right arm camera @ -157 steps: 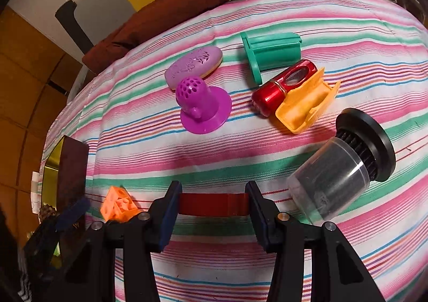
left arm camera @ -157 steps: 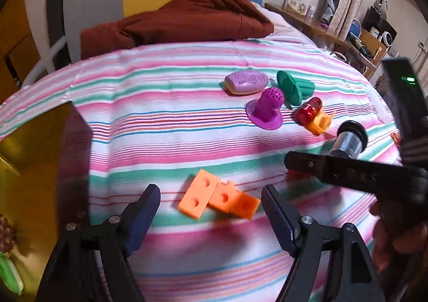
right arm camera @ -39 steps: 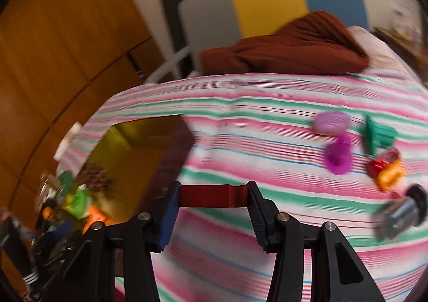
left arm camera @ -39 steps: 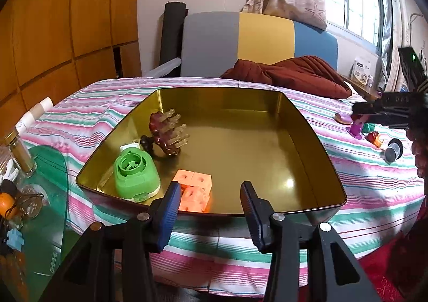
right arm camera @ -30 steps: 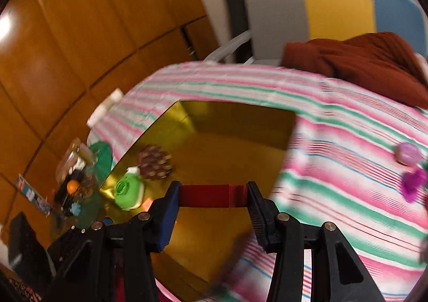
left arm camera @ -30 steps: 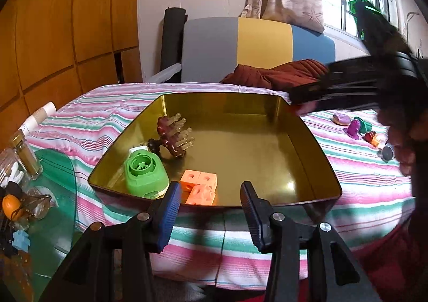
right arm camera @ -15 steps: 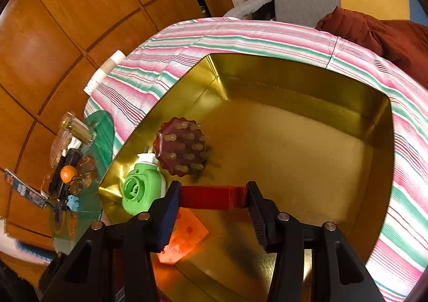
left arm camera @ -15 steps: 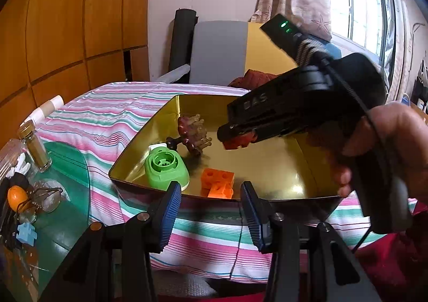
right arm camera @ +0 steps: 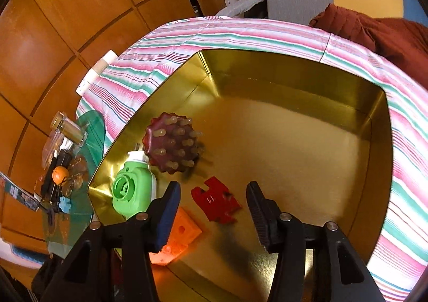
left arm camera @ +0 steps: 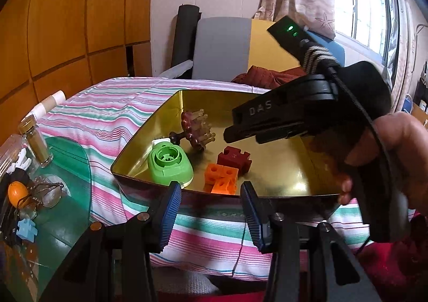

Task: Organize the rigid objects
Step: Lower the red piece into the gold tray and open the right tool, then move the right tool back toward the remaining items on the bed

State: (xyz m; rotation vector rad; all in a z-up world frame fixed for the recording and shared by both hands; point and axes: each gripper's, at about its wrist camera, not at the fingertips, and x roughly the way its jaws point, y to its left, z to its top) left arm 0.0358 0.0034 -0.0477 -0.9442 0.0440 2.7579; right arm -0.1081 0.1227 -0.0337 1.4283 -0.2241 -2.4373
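Observation:
A gold metal tray (left arm camera: 267, 196) (right arm camera: 294, 72) sits on the striped bed. On its floor lie a green plastic piece (left arm camera: 168, 165) (right arm camera: 132, 189), a dark red spiky brush (left arm camera: 196, 128) (right arm camera: 171, 146), an orange block (left arm camera: 220, 177) (right arm camera: 182, 232) and a red puzzle-shaped piece (left arm camera: 234, 159) (right arm camera: 215, 201). My right gripper (right arm camera: 212, 195) hangs over the tray, its jaws opening; the red piece lies loose below them, touching neither pad. My left gripper (left arm camera: 211, 211) is open and holds nothing, just before the tray's near rim.
A person's hand (left arm camera: 388, 146) holds the right gripper above the tray's right side. At the left, a green glass side table (left arm camera: 67, 157) carries a jar, an orange and glasses. A brown blanket (right arm camera: 374, 29) lies behind the tray.
The red piece has left the right gripper's jaws and now lies on the tray floor beside the orange block. The jaws have widened slightly. The left gripper has barely moved.

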